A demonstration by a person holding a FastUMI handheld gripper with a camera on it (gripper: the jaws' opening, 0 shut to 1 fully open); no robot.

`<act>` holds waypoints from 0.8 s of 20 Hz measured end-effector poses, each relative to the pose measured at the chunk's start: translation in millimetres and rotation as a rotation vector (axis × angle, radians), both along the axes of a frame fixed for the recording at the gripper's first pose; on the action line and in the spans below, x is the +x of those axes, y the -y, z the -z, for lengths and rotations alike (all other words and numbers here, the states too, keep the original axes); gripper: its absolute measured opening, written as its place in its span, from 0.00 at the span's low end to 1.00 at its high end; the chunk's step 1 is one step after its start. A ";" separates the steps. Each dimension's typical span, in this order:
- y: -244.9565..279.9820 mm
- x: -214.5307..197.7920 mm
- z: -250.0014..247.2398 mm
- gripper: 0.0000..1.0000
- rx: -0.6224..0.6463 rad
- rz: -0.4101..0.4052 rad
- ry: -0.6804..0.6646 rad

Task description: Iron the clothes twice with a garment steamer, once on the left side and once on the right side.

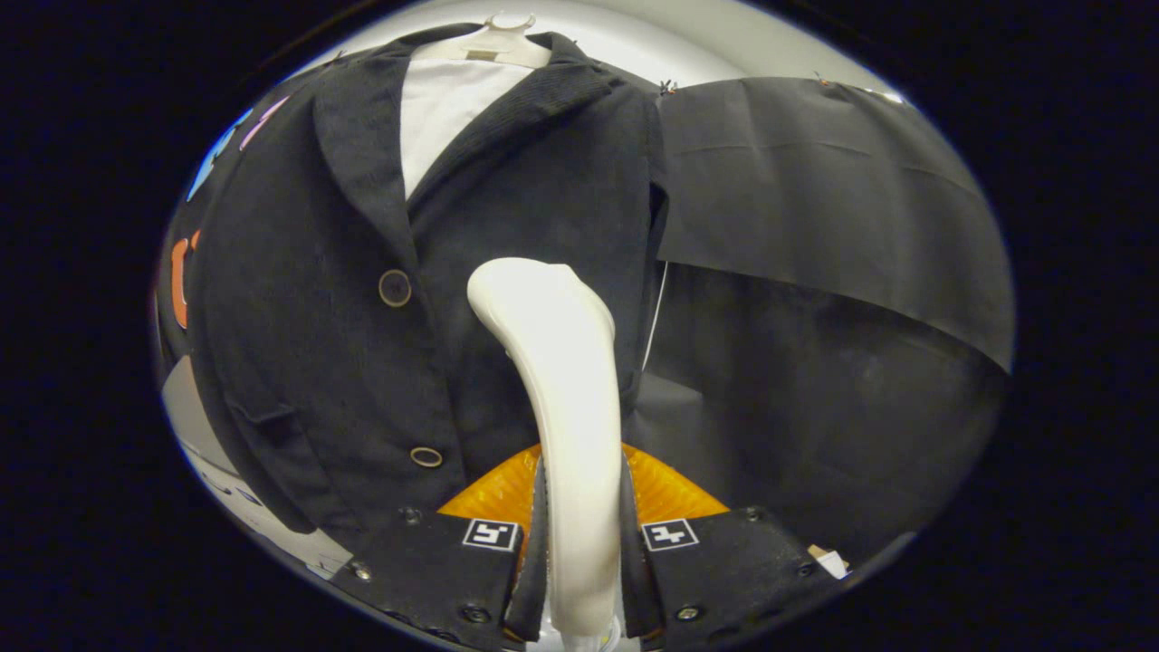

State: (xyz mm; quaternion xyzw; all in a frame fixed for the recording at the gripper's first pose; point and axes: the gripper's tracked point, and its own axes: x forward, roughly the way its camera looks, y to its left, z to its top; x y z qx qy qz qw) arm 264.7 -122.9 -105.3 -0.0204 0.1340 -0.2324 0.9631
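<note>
Black cloth is draping the booth wall (815, 208) behind everything, and a dark jacket (507, 235) is hanging in front of it on a pale hanger (493, 41), over a white shirt (444, 109). Between the fingers of the gripper (579, 543) a white garment steamer (566, 398) is rising, its curved handle clamped on both sides and its head leaning toward the jacket's front panel, beside the two buttons (395, 288). The steamer is looking rigid, smooth and probably slippery, so a firm hold low on the handle, as it is sitting now, seems sensible. The jacket is looking soft and loose and will likely be swaying under pressure. No containers are appearing around it.
</note>
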 end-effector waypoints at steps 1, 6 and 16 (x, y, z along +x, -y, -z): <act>-0.5 -0.4 -2.0 0.36 -0.002 0.006 -0.007; -0.2 -1.8 -1.4 0.36 -0.021 0.026 -0.051; 1.6 -0.7 3.6 0.36 0.009 0.042 -0.140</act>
